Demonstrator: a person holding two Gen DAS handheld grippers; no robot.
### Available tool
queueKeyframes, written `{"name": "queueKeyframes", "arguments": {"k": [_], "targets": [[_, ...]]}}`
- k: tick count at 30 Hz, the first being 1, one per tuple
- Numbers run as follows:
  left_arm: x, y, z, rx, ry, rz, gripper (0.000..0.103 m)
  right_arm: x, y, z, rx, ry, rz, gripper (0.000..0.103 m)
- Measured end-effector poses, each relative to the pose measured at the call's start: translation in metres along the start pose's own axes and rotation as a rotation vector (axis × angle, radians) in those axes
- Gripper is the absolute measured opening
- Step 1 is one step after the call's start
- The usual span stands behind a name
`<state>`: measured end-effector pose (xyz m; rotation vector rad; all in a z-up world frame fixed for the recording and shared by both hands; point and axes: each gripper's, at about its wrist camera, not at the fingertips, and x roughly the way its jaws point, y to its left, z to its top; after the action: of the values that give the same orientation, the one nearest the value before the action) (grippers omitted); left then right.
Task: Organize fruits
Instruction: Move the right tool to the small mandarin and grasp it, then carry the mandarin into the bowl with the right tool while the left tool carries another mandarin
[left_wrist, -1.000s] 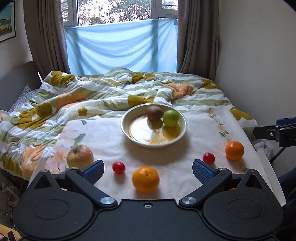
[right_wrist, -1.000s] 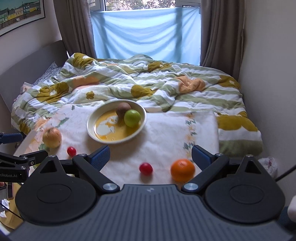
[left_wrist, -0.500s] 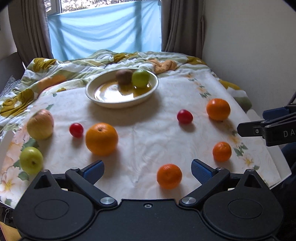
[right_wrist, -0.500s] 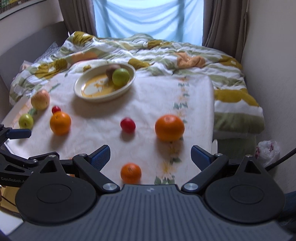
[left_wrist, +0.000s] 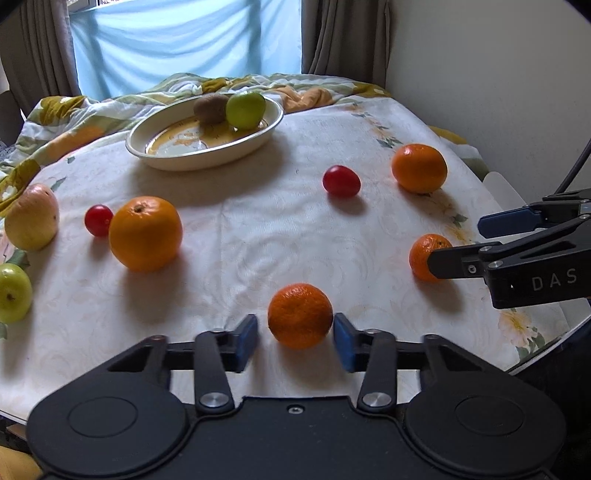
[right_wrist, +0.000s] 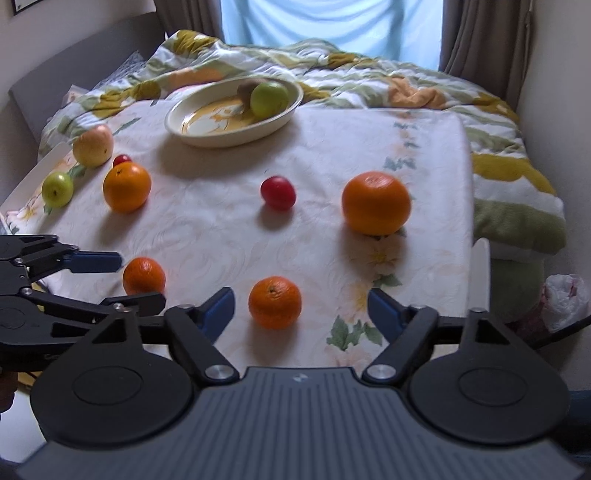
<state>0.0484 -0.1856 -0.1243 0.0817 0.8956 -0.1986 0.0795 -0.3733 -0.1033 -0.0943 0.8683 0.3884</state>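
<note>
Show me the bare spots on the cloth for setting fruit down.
Free: the middle, between the big orange, the red tomato and the bowl. Crowded: the near edge, where both grippers close around mandarins, and the left edge's fruit cluster.

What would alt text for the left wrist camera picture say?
An open left gripper straddles a small mandarin on a cream tablecloth. Further fruit lies scattered around, and a bowl behind holds a kiwi and green apple.
</note>
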Motion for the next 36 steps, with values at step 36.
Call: {"name": "queueKeyframes", "arguments": {"k": [36], "targets": [[-0.030,0.030,0.010,-0.091,-0.028,0.031,0.041,0.018,0.029,0.020,-0.102,0.035,0.064,0.051]]}}
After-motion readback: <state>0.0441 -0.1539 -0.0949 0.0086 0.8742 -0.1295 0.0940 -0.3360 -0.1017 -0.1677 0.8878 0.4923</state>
